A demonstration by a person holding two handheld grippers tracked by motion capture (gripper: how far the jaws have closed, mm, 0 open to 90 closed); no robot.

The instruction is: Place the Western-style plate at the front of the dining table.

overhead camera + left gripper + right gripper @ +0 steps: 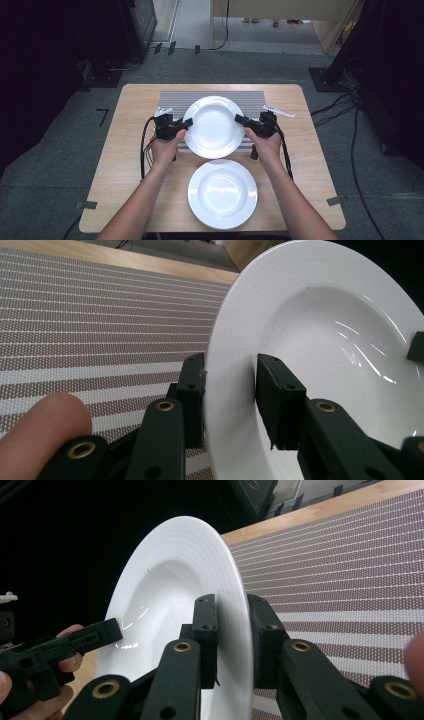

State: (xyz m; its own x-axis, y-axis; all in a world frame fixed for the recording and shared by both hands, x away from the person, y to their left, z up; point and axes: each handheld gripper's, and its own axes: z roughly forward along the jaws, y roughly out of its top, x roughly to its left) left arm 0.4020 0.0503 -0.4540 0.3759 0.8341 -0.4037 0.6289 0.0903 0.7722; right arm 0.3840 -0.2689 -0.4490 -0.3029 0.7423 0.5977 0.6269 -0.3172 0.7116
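Gripping the upper white plate by opposite rims, left tool and right tool hold it mid-frame over the striped mat, second plate below.

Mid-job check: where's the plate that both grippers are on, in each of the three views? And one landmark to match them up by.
High view: held plate at centre, over the striped mat, left gripper and right gripper on its opposite rims.
Left gripper view: held plate at right, rim between the jaws.
Right gripper view: held plate centre-left, rim between the jaws.
Shared landmark: the striped mat under it.
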